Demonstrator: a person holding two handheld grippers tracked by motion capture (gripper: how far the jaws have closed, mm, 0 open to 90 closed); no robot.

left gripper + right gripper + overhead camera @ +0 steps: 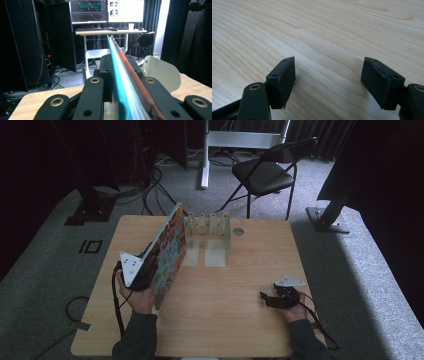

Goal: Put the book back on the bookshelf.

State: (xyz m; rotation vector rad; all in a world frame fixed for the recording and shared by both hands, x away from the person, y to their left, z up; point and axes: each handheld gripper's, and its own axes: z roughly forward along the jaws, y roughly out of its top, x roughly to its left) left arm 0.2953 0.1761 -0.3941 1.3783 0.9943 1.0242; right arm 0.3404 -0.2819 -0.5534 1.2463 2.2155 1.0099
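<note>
Fingers [100, 82] of left gripper [142, 270]: clamped on colourful book [167, 252], near table [240, 320] left edge. Right gripper [267, 299]: spread wide, empty, near right edge.

Wooden table [215, 310]; white slotted rack [209, 234] at far edge.

Glossy book [170, 247], matt wood table [225, 300]

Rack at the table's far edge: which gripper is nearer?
Left. The left gripper holds a book upright just left of the rack, the book's far end beside it. The right gripper rests open on the table, nearer the person.
</note>
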